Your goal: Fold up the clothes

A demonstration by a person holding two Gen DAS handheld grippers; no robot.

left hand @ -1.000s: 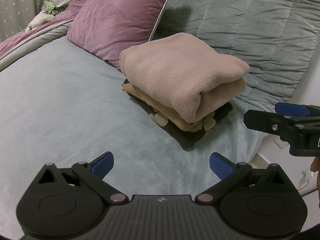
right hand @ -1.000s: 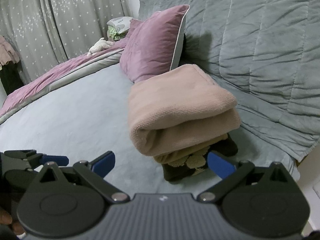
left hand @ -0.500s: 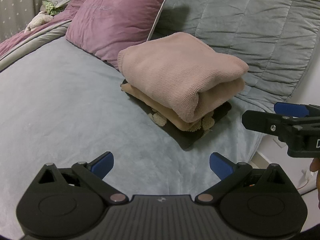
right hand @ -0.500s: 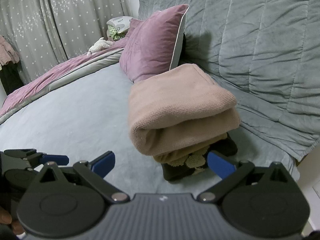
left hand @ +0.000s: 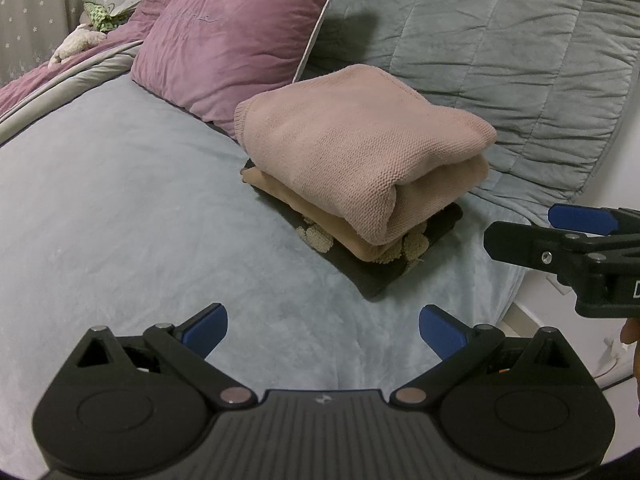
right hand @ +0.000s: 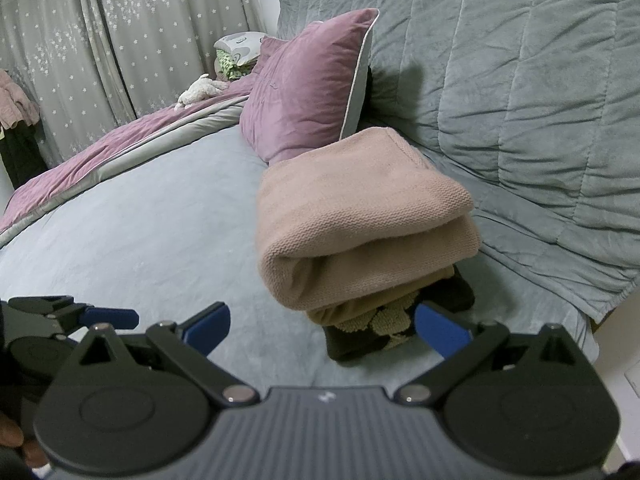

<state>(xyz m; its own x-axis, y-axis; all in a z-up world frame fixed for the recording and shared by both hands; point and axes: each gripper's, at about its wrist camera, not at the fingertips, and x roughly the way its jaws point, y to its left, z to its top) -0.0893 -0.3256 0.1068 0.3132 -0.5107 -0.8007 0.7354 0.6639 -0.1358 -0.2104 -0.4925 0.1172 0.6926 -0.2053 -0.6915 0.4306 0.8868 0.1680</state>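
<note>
Your left gripper and right gripper hold their jaws open, empty; folded clothes sit at 12 o'clock on the bed.

The pink sweater is covering most of the tan garment and dark garment; the frame edge is cropping the right gripper.

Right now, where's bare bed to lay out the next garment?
Free: the grey bedspread left of the folded stack, topped by a pink knit sweater, running toward the mauve duvet. Crowded: the stack abuts the mauve pillow and the quilted grey cover; only a thin strip remains toward the bed's edge.
</note>
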